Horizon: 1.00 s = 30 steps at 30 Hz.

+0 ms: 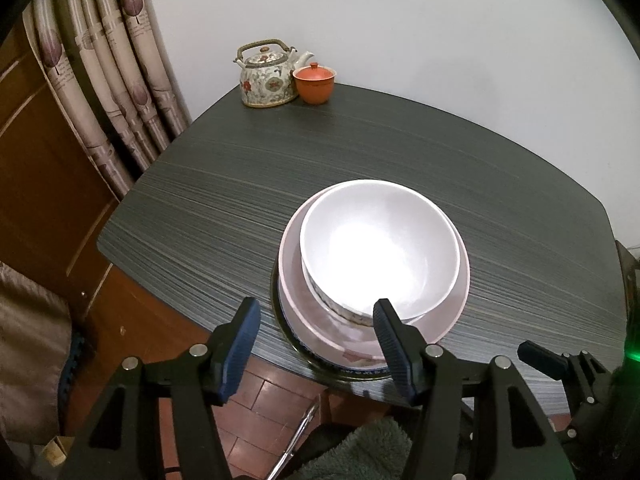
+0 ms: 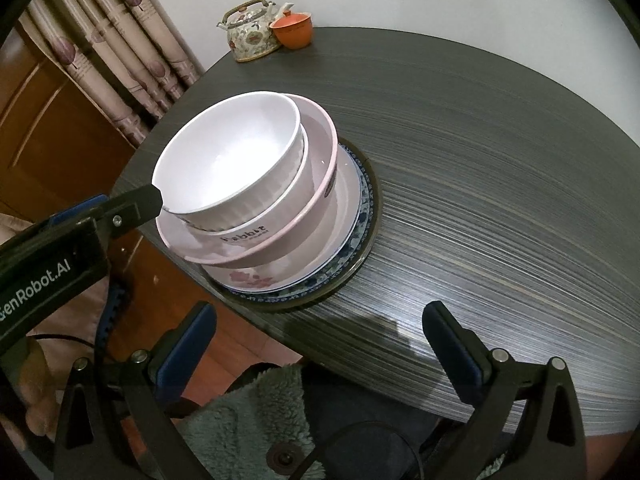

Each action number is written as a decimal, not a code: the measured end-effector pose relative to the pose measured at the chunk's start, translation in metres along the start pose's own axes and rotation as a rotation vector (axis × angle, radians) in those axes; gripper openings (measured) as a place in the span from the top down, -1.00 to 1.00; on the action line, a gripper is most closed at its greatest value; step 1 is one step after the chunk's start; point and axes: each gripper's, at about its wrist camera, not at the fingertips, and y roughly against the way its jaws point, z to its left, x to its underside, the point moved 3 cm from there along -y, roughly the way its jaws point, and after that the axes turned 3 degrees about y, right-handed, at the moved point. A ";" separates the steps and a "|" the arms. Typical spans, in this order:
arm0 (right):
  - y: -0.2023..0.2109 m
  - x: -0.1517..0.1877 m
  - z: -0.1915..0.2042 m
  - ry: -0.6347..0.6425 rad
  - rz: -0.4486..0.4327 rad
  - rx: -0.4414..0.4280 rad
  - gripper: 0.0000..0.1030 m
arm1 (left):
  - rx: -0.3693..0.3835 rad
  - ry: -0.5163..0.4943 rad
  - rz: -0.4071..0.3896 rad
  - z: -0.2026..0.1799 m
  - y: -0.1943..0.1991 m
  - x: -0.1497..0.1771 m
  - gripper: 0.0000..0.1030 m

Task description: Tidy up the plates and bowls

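Observation:
A white bowl [image 1: 380, 240] sits on top of a stack: under it a pink bowl [image 1: 440, 320] marked "Rabbit", then plates, the lowest a dark-rimmed blue-patterned plate [image 2: 362, 208]. The stack stands near the front edge of a dark table [image 1: 240, 200]. The white bowl [image 2: 228, 160] tilts a little in the pink bowl [image 2: 280, 236]. My left gripper [image 1: 316, 320] is open, its right fingertip by the white bowl's near rim; one fingertip [image 2: 148, 200] touches that rim in the right wrist view. My right gripper [image 2: 320, 328] is open and empty, at the table's front edge right of the stack.
A flowered ceramic teapot [image 1: 268, 76] and an orange lidded cup [image 1: 314, 84] stand at the far edge of the table by the white wall. Curtains [image 1: 100, 80] and a wooden door are on the left. Grey fleece clothing [image 2: 248, 420] lies below the grippers.

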 end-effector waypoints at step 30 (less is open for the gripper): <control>-0.005 0.002 0.002 -0.010 0.017 -0.003 -0.99 | 0.038 -0.003 0.020 0.001 -0.003 0.003 -0.16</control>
